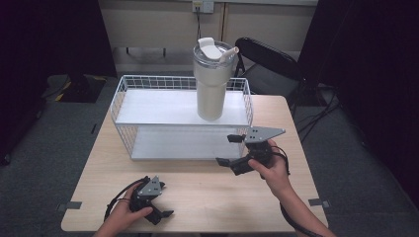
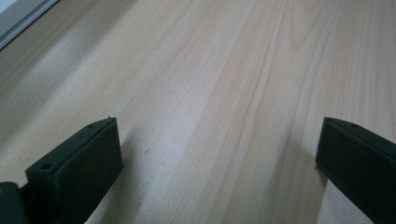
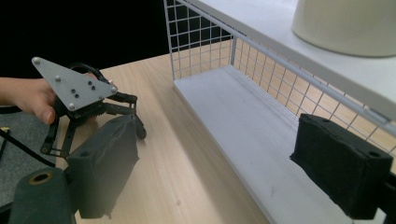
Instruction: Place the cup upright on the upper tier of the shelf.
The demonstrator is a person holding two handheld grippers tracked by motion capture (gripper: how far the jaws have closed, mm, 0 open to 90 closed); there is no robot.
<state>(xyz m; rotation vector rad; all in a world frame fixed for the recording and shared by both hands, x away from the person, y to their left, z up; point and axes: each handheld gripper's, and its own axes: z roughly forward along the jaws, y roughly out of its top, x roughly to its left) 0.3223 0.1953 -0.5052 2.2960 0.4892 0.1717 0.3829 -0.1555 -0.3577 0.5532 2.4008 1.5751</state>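
Lab or office: dark curtains (image 1: 44, 39), carpet (image 1: 44, 148), wall socket (image 1: 203, 6).

I count one tall cream insulated tumbler (image 1: 212, 81), one white two-tier wire rack (image 1: 129, 133), one black folding chair (image 1: 267, 61), and two black hand-held grippers: left gripper (image 1: 160, 202), right gripper (image 1: 230, 149).
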